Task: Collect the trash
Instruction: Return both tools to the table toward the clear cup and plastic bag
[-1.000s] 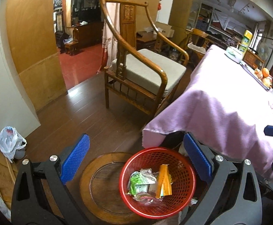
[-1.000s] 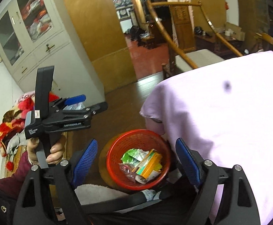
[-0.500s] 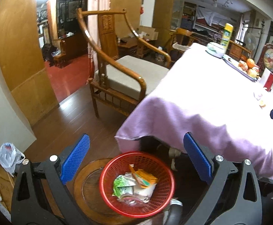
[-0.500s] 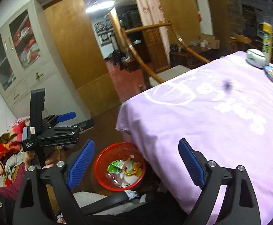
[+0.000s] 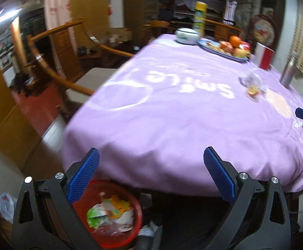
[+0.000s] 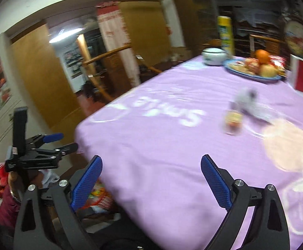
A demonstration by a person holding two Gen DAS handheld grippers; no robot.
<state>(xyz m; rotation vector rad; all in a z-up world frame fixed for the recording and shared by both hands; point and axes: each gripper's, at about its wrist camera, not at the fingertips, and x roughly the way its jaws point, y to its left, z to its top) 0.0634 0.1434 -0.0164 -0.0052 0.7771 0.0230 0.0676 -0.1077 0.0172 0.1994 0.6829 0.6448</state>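
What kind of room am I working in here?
Most likely a home dining room: a large table under a lilac printed tablecloth carries a blue plate of fruit, a curved-arm wooden chair stands beside it, and a red plastic mesh waste basket sits on the floor below.

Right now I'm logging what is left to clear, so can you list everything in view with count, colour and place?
tablecloth: one, lilac with white lettering, covering the table
wrapper: one blurred clear and orange piece, lying on the cloth right of the lettering
basket: one, red mesh, on the floor below the near table edge, holding wrappers
fruit plate: one, blue rim, far end of the table
lidded bowl: one, white, beside the plate
tall can: one, yellow, behind the bowl
red box: one, right of the plate
wooden chair: one, brown, left of the table
left gripper: black, blue pads, open, empty
right gripper: same, jaws opening, empty
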